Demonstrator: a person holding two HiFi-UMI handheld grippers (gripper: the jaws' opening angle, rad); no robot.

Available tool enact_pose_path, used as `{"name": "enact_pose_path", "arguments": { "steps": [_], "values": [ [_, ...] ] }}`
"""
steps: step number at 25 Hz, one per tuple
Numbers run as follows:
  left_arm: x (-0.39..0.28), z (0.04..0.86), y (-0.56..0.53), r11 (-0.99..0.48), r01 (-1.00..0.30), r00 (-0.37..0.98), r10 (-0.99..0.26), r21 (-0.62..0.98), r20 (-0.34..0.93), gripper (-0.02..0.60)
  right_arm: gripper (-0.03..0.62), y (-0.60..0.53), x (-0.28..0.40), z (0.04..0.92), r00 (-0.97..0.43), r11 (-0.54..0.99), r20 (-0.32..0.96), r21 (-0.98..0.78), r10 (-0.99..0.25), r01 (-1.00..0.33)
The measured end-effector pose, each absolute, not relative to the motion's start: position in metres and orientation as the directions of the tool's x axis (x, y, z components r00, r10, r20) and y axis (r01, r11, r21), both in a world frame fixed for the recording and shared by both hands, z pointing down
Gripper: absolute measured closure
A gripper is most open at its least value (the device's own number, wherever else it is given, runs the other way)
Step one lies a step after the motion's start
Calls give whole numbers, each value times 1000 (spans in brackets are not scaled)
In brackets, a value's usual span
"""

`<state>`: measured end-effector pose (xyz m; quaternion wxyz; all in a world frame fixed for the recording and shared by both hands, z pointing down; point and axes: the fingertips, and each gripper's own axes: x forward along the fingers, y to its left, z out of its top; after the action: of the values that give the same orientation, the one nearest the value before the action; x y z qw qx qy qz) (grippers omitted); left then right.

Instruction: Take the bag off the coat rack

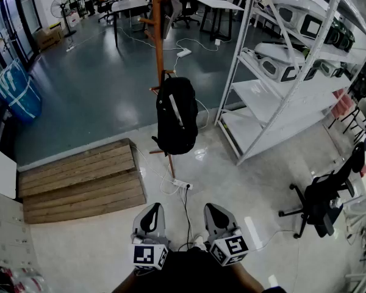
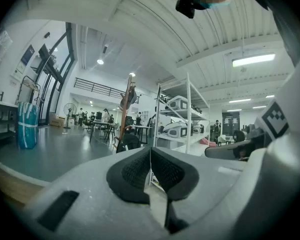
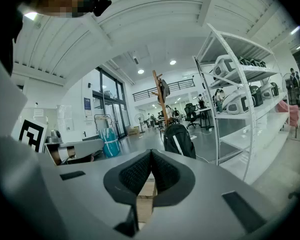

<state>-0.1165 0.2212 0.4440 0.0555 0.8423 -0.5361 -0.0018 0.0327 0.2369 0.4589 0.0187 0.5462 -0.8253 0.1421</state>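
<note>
Head view: one black bag (image 1: pixel 175 116) hangs on one coat rack (image 1: pixel 158 35), at 12 o'clock from both tools and well apart from them. Its long axis runs vertical, top end up at the rack's peg, white stripe facing the camera. Two grippers are at the bottom edge: left gripper (image 1: pixel 150 215) and right gripper (image 1: pixel 218 215), side by side. One wooden platform (image 1: pixel 79 179) lies at 10 o'clock and one shelving unit (image 1: pixel 280 84) at 2 o'clock.

Left gripper view: jaws pressed together, nothing between them. The bag is small and far off at 11 o'clock above the jaw tips, low on the rack pole.

Right gripper view: jaws likewise together and empty. The bag hangs upright at 1 o'clock beyond the tips.
</note>
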Motion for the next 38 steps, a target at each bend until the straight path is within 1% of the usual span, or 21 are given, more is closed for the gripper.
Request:
{"name": "enact_pose_path", "arguments": {
  "steps": [5, 17, 26, 38],
  "values": [
    [-114, 448, 220, -432, -898, 437, -897, 80, 63, 561, 582, 237, 33, 460, -401, 362, 183, -213, -898, -908],
    [-103, 448, 228, -409, -909, 415, -908, 83, 66, 562, 582, 243, 46, 455, -414, 372, 149, -245, -898, -895],
    [-88, 447, 233, -356, -932, 361, -930, 74, 63, 561, 582, 252, 75, 460, -427, 386, 155, -239, -891, -891],
    [-43, 453, 254, -303, -951, 307, -948, 59, 83, 562, 582, 257, 116, 469, -496, 455, 155, -237, -854, -858]
  ]
}}
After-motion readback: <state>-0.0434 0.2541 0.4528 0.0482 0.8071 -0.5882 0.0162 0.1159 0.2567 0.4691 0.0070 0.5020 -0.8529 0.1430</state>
